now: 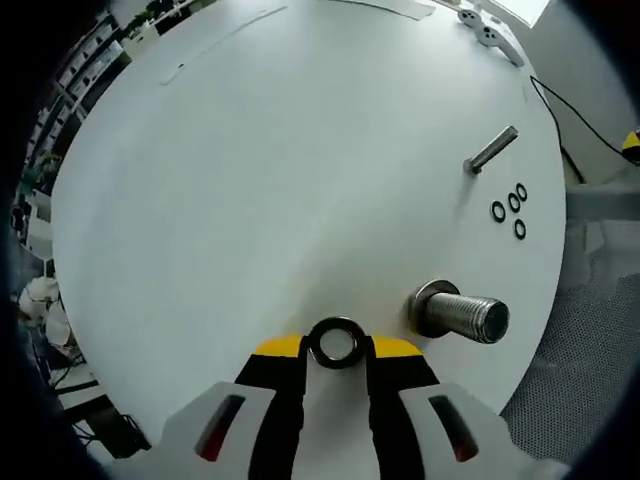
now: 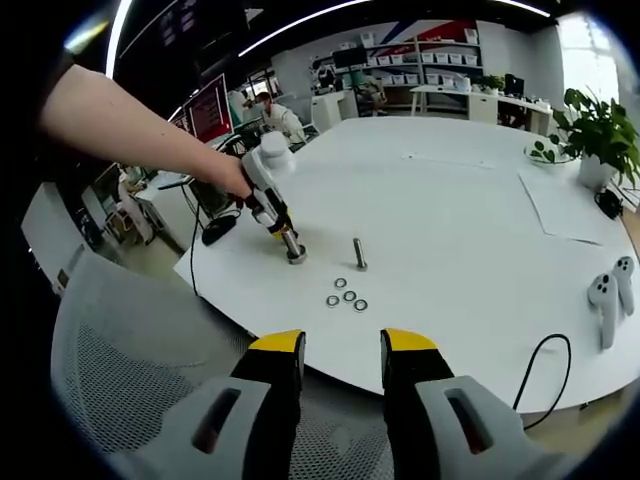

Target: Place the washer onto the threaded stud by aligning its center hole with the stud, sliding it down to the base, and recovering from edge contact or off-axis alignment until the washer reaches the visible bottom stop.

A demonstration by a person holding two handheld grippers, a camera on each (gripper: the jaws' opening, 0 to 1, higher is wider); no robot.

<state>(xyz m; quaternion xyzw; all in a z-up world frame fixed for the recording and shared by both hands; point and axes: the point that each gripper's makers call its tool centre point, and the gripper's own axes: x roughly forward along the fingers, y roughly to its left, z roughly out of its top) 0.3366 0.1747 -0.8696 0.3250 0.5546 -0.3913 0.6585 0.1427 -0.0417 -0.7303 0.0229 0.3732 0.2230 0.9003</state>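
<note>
White and round, the table (image 2: 470,210) stands in an open office with shelves and desks behind; no writing or brand on anything can be read. Left gripper (image 1: 337,348) shows its yellow-tipped jaws closed on the washer (image 1: 336,342), a dark metal ring held flat between the tips, just beside the threaded stud (image 1: 462,313) and not yet over it; the stud stands on its flanged base on the table. Beyond the stud stands a smaller bolt (image 1: 491,149), and between the two lie three small rings (image 1: 511,207) in a cluster; four such rings (image 2: 346,296) are seen in the right gripper view. Right gripper (image 2: 340,352) hangs off the table edge, well apart from the stud, over a mesh chair back (image 2: 120,380), its jaws apart and holding nothing; a bare forearm (image 2: 130,130) reaches to the left gripper at the stud. Two white controllers (image 2: 608,290) and a black cable (image 2: 545,360) lie far from the stud; a potted plant (image 2: 590,130) sits at the far side.
</note>
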